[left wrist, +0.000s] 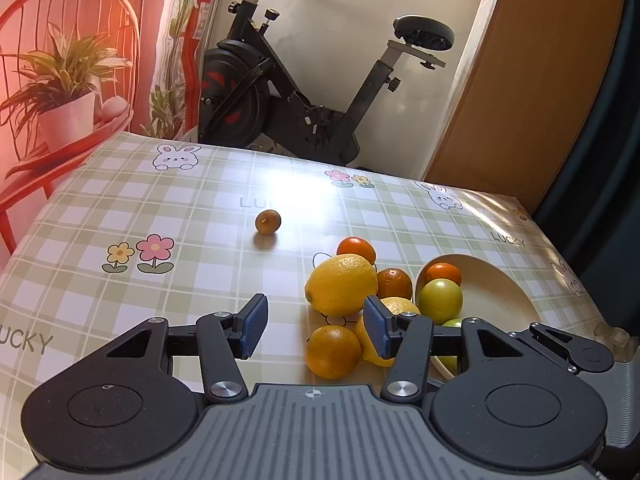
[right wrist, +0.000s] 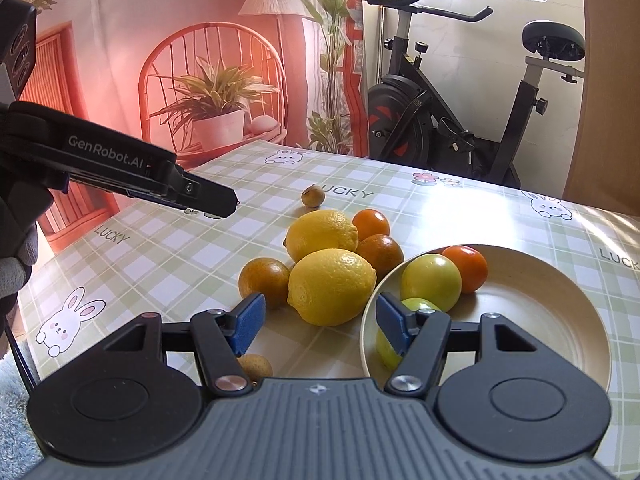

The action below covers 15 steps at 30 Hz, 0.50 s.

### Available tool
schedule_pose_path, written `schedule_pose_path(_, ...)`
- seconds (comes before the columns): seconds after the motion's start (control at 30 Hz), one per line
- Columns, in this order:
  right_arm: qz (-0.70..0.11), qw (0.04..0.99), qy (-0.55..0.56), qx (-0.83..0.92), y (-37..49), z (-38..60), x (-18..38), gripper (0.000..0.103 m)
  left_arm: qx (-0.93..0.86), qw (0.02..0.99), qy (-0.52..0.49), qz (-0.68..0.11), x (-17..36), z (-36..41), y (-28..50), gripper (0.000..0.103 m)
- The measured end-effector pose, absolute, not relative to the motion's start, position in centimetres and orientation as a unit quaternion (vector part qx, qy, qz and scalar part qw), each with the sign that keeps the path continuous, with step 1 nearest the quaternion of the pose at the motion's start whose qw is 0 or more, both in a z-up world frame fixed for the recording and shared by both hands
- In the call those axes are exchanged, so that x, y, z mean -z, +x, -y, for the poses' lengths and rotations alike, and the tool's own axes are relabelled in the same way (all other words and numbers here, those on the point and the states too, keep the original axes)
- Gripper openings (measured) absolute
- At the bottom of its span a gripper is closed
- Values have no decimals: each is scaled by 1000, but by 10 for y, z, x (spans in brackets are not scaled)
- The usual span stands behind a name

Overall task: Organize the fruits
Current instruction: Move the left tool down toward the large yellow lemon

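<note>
Right wrist view has the right gripper [right wrist: 318, 322] part-open and empty above the near lemon [right wrist: 331, 286], with a cream bowl [right wrist: 560, 300] just beside it holding green fruits and an orange. Lemons and oranges cluster on the checked desk [right wrist: 160, 256]. Left gripper [left wrist: 316, 326] hangs likewise part-open, its fingers [left wrist: 252, 326] grasping nothing.

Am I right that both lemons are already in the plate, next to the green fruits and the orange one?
Not quite: both lemons lie on the tablecloth beside the plate, not in it. The right wrist view shows this. The plate does hold the green fruits and the orange one.
</note>
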State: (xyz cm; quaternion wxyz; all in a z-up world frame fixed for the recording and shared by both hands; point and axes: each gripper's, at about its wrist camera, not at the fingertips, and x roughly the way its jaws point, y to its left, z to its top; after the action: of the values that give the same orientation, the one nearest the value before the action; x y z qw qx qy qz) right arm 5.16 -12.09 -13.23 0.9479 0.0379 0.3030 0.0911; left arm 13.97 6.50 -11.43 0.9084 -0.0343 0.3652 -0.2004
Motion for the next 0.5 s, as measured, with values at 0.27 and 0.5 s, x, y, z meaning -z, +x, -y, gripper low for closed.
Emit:
schedule_pose_path(0.27,-321,943,5,-94,76,122,135,66,227,899,-47,-373,118,-50,154,55)
schedule_pose_path(0.5,-332,937,-23,-107,101,123,140,74,247,890,-46,-380,124,-36,166,55)
